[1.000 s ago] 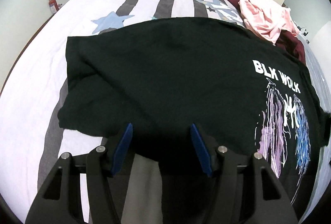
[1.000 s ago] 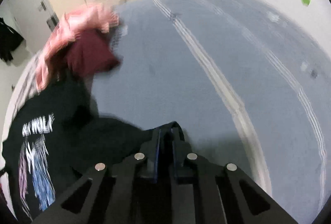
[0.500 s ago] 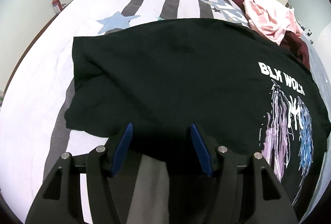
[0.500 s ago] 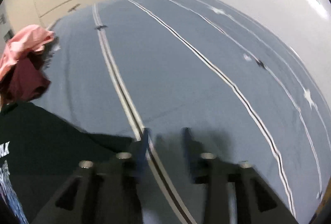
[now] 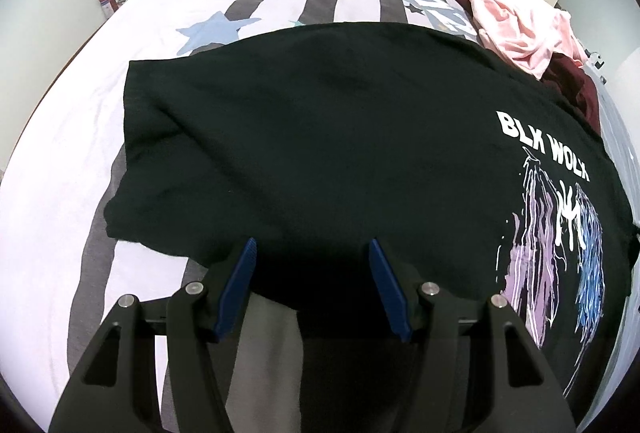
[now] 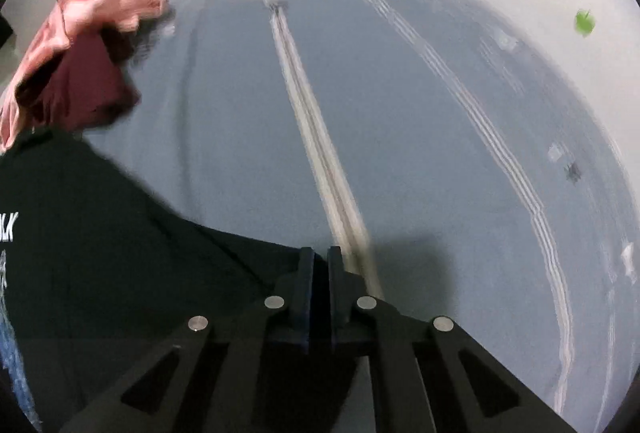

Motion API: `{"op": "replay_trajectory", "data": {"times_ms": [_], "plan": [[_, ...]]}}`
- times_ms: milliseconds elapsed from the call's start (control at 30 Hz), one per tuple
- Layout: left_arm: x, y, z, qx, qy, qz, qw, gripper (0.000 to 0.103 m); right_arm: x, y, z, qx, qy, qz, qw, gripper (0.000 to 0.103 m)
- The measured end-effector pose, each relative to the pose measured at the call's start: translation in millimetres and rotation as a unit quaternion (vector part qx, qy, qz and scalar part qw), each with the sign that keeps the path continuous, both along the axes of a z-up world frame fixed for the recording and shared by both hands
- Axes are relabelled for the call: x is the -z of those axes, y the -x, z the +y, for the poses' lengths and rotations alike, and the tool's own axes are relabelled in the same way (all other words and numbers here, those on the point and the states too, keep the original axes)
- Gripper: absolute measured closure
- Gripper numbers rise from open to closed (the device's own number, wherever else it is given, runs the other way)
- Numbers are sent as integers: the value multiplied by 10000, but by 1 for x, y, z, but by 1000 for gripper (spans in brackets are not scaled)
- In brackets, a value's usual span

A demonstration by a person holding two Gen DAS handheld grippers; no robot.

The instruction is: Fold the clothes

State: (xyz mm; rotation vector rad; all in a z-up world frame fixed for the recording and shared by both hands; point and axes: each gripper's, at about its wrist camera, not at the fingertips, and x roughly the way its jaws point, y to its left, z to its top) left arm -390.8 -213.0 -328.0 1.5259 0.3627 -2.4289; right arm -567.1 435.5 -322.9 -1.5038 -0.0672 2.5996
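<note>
Lying before left gripper (image 5: 312, 253): black shirt (image 5: 320, 137)

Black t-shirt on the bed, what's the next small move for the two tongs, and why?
Probably close the left tongs on the near edge of the black t-shirt. They stand open with that edge between them, while the right tongs look shut on the shirt's edge, though that view is blurred. With both edges held, a fold could begin.
</note>
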Motion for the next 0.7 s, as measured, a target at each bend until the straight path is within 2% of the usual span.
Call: {"op": "replay_trajectory", "data": {"times_ms": [67, 200, 233, 300, 367, 467, 600, 700], "plan": [[-1, 2, 1, 14, 7, -3, 10000, 47, -19, 6, 20, 350, 71, 350, 9987, 98], [-4, 5, 3, 59, -10, 63, 10000, 47, -23, 25, 30, 500, -462, 469, 9966, 99], [-5, 5, 3, 58, -10, 77, 10000, 47, -20, 28, 35, 617, -528, 467, 9956, 98], [-6, 6, 4, 36, 10, 42, 10000, 47, -12, 36, 55, 985, -215, 173, 9948, 91], [-6, 6, 4, 14, 32, 57, 10000, 47, -9, 38, 60, 1111, -266, 70, 9934, 91], [-7, 5, 2, -65, 36, 59, 10000, 47, -15, 22, 44, 782, -233, 192, 9965, 91], [-7, 3, 0, -74, 34, 35, 10000, 47, -19, -9, -6, -64, 60, 363, 9993, 90], [-10, 7, 2, 102, 154, 90, 9998, 47, -19, -15, -52, -750, 413, 463, 9953, 89]]}}
